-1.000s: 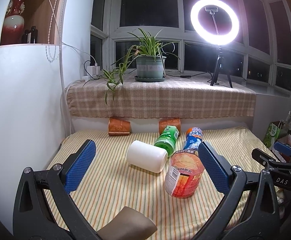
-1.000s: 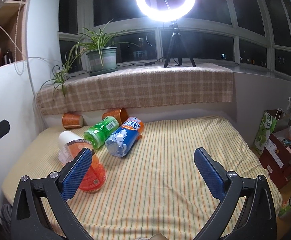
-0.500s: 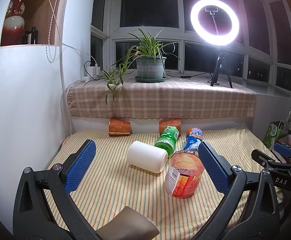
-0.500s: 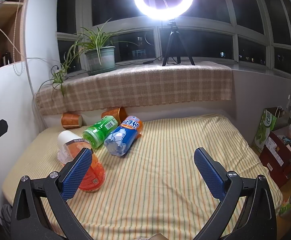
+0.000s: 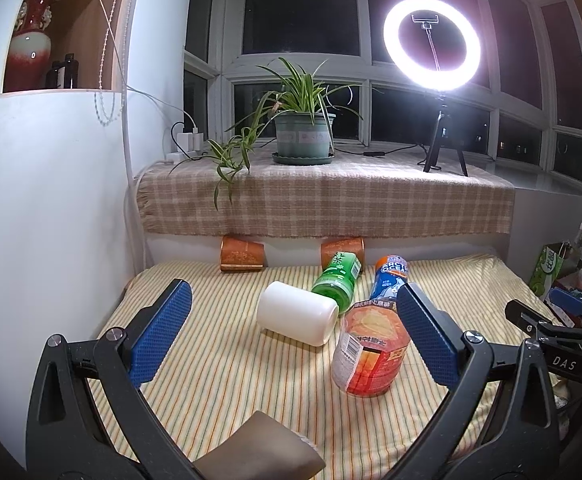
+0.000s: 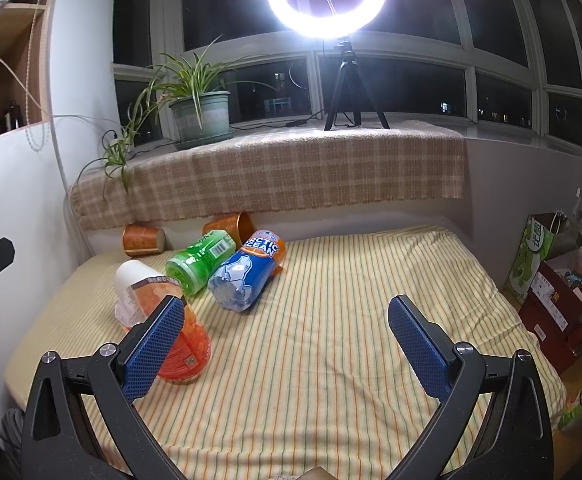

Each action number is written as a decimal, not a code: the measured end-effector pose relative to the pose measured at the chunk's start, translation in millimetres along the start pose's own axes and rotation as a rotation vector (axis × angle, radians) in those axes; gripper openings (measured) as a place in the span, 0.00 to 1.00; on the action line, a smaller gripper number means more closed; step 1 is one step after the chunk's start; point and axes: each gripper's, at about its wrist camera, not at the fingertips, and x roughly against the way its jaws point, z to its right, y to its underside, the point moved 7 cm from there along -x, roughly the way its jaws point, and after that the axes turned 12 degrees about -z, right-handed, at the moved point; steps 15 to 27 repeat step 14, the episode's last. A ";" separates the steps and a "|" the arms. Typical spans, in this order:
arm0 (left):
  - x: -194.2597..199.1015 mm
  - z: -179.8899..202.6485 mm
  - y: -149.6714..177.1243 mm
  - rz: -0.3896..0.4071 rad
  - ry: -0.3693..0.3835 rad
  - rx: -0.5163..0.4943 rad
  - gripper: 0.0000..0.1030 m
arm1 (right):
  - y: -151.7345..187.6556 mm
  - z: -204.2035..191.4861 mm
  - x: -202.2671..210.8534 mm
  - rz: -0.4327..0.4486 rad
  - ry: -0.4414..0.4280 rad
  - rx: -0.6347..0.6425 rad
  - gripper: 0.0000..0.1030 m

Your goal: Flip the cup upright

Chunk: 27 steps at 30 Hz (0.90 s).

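White cup [image 5: 297,317] — on its side, frame centre, long axis left-right, ahead of left gripper [image 5: 291,330]; nearer arm. Right gripper [image 6: 285,346] further. Both jaws agape, empty.

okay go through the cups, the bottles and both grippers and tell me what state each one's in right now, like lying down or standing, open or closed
white cup: lying on its side
left orange cup: on its side
right orange cup: on its side, mouth showing
green bottle: lying down
blue bottle: lying down
orange bottle: lying down
left gripper: open, empty
right gripper: open, empty
ring light: on
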 end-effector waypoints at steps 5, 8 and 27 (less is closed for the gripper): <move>-0.3 -0.1 -0.2 -0.001 0.001 0.001 1.00 | 0.9 0.1 -0.6 -0.006 0.003 0.003 0.99; 0.1 -1.5 -0.1 -0.001 0.002 0.003 1.00 | 2.4 -0.1 -1.2 -0.009 0.004 0.003 0.99; -0.6 -8.0 -0.5 -0.005 -0.001 0.010 1.00 | 3.2 0.4 -2.8 -0.013 0.004 0.001 0.99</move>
